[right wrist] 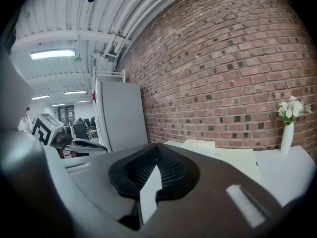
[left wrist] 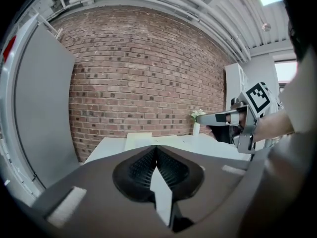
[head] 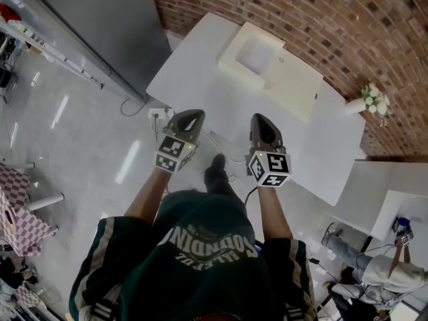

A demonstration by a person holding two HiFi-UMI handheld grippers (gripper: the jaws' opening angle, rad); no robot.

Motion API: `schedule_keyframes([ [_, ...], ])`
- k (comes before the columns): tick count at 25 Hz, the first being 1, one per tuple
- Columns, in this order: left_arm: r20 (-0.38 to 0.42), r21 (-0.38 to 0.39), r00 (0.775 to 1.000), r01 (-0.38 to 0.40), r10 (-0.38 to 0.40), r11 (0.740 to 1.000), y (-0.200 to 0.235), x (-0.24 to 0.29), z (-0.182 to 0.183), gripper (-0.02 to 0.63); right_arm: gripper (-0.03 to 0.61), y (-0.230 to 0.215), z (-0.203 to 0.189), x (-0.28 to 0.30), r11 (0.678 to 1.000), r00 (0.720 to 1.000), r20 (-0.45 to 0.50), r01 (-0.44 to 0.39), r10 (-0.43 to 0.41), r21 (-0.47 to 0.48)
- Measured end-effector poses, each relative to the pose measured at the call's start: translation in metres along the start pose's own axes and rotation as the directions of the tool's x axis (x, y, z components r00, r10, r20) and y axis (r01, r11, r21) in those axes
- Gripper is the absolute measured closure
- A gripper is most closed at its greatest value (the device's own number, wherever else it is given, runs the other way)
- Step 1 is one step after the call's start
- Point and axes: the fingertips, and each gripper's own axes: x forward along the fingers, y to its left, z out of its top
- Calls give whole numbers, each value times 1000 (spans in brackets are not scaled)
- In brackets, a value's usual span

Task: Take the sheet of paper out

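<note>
A cream, box-like machine (head: 271, 69) lies on the white table (head: 194, 79) by the brick wall, with a pale square recess (head: 254, 55) in its top. I cannot make out a separate sheet of paper. My left gripper (head: 189, 117) and right gripper (head: 263, 120) are held side by side in the air at the table's near edge, both pointing at the machine. Both are shut with nothing between the jaws. The left gripper view shows its jaws (left wrist: 156, 150) closed, with the machine (left wrist: 138, 140) beyond. The right gripper view shows the same: jaws (right wrist: 157, 150) closed, machine (right wrist: 223, 155) ahead.
A vase of white flowers (head: 372, 101) stands at the table's far right corner. A tall grey cabinet (head: 100, 25) stands left of the table. A power strip with cables (head: 158, 114) lies on the floor by the table. A person (head: 374, 266) crouches at the lower right.
</note>
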Motion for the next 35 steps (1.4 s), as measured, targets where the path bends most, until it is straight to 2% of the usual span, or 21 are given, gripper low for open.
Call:
schedule_keyframes([
  [7,1,6,1000,-3,3,1000,10,52,25,603,578,-43,21,34,1000,1000,11,-1,0,15],
  [16,-4,2,1000,-2,2,1000,11,109,46,603,578,-80,25,67,999,1000,-7,-18,18,50],
  [26,0,5,1000,18,-18,1000,24,135,61,603,578,-86,27,98,997,999,-27,-17,19,80],
  [35,-10,21,995,97,-97,995,66,167,69,603,578,-89,43,147,995,999,-27,50,-47,89],
])
